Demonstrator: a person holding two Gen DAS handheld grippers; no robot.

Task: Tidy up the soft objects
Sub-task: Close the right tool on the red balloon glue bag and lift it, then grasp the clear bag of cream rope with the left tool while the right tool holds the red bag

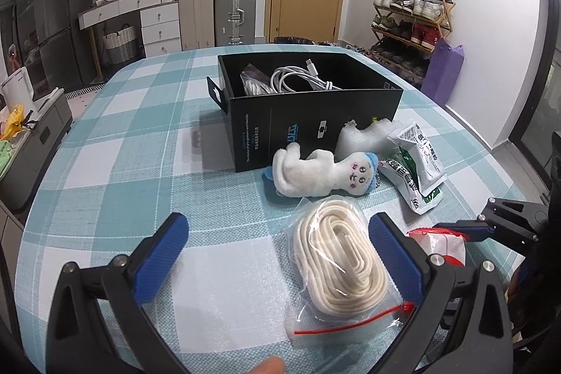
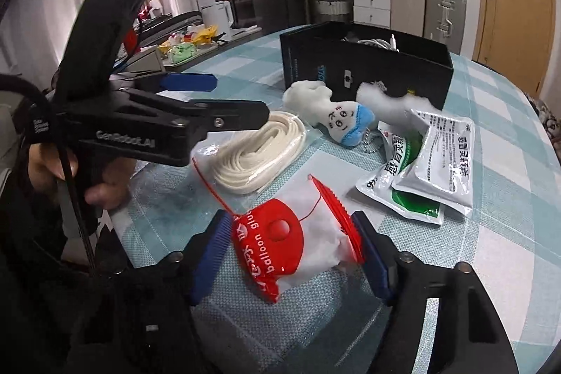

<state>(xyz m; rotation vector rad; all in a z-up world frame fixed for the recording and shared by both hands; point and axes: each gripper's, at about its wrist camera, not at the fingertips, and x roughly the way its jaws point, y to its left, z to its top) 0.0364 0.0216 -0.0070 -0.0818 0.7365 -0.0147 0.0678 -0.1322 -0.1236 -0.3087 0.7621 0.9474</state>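
- Right tool (image 2: 291, 255) is set around the glue bag (image 2: 298, 240); pads look pressed on both its sides, so it is judged gripped, probably for lifting to the box (image 2: 368, 69).
- Left tool (image 1: 277, 255) is held open above the bench (image 1: 122, 163), nothing gripped; the rope bag (image 1: 342, 265) lies just inside its right finger.
- Plush (image 1: 315, 174), foam (image 1: 361, 139) and sachets (image 1: 417, 163) lie beside the box, not yet sorted.
- Cables (image 1: 298, 79) are already inside the box.
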